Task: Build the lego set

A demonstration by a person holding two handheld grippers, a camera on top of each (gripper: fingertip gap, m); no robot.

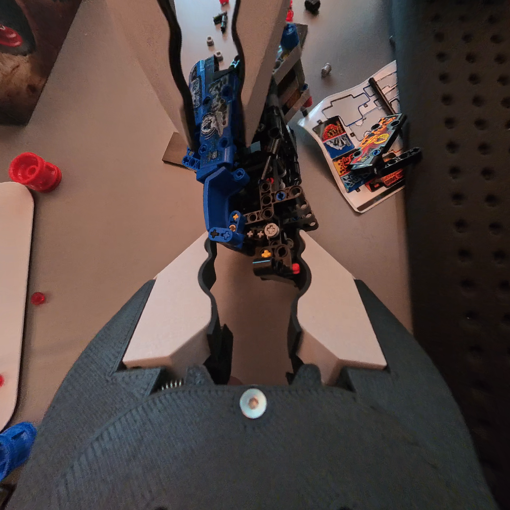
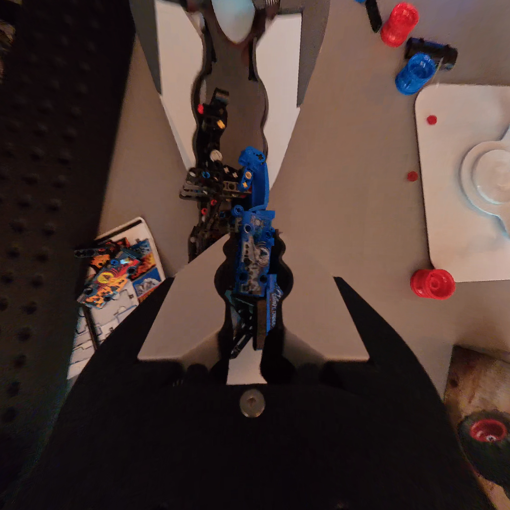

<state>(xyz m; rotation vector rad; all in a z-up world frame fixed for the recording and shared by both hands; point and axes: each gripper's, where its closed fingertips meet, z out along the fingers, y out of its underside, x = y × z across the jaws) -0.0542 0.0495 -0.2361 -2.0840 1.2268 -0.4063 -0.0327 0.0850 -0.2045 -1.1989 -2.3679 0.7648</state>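
while clamped at opposite ends, lego model (image 1: 242, 176) between left gripper (image 1: 255, 265) and right gripper (image 2: 254, 265)

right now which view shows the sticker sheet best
The left wrist view: the sticker sheet lies in the light on the table, nearly whole, with a flame-printed panel resting on it. In the right wrist view the sheet is dimmer, blurred, and partly hidden behind the right hand-held gripper.

We get two wrist cams, both looking steeply down at the worktop (image 1: 110, 220) from close range, facing each other. Each looks along its own claw with the opposite claw entering at the top. Shared: the blue-black lego model (image 1: 220, 154), sticker sheet (image 1: 339, 129), red wheel (image 1: 34, 171).
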